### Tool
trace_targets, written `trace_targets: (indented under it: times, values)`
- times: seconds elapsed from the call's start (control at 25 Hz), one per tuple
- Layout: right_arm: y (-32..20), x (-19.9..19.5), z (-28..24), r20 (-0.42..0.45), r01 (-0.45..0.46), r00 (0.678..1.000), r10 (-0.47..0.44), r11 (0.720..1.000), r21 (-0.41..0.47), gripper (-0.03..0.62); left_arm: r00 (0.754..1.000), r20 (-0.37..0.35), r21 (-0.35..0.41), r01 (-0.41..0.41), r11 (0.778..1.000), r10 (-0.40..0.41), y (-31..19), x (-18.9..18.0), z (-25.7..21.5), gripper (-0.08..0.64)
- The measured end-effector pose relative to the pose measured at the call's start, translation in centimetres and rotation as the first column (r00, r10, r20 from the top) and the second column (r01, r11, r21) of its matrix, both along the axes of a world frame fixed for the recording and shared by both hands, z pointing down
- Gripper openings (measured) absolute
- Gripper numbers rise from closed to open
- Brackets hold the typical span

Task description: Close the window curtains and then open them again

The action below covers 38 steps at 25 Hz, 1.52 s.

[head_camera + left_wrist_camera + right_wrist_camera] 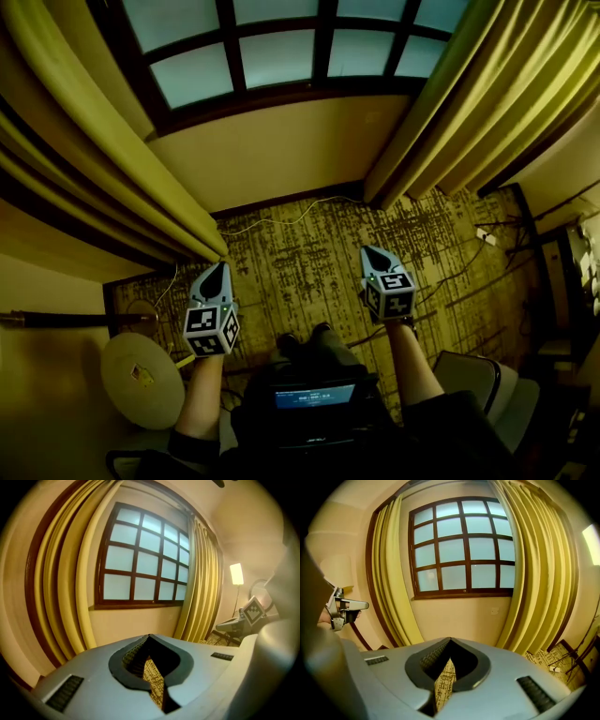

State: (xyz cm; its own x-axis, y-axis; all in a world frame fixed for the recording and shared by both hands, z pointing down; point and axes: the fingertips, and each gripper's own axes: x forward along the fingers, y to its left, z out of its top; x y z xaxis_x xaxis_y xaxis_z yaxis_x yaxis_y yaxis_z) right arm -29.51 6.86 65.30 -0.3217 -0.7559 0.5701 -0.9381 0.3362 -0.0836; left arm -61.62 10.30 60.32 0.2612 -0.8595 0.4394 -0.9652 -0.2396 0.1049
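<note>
Close by at six o'clock, the left hand-held gripper (217, 270) and right hand-held gripper (371, 251) hover over the carpet (300, 272), each empty, jaws pressed together. Beyond, the left curtain (103, 164) at ten o'clock and right curtain (469, 103) at two stand bunched aside, the window (281, 52) bare at twelve. Closing likely goes best by spreading the jaws, pinching an inner hem and drawing it level toward centre. What may be a round table (141, 380) crowds eight o'clock; a cable (281, 222) trails by the wall.
</note>
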Motion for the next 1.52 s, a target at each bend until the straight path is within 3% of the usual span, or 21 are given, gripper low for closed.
trace_targets:
  times: [0.24,0.44,0.76,1.16,1.36,1.52]
  values:
    - [1.4,4.0,-0.8,-0.011,-0.087,0.996,0.087,0.996,0.015,0.008,0.99,-0.027,-0.002,-0.139,0.99,0.139,-1.5,5.8,0.2,0.0]
    - [2.0,9.0,-0.8,-0.015,-0.185,0.983,0.185,0.983,0.015,0.008,0.957,-0.014,0.025,-0.29,0.957,0.291,-3.5,12.3,-0.6,0.0]
    - [2.2,18.2,-1.1,-0.018,-0.251,0.968,0.251,0.968,0.022,0.008,0.909,0.033,0.066,-0.418,0.906,0.416,-5.9,23.4,-1.1,0.0]
    - [0.4,26.8,-2.1,-0.026,-0.268,0.963,0.27,0.962,0.061,0.008,0.858,0.053,0.039,-0.513,0.857,0.511,-8.8,36.4,-2.3,0.0]
    - [-1.7,30.9,-0.5,0.02,-0.252,0.968,0.251,0.965,0.071,0.008,0.85,0.06,0.059,-0.526,0.848,0.523,-11.4,43.0,-1.9,0.0]
    - [-2.3,35.1,-0.3,-0.005,-0.239,0.971,0.24,0.969,0.055,0.008,0.861,0.039,0.072,-0.509,0.858,0.508,-13.4,48.3,-3.3,0.0]
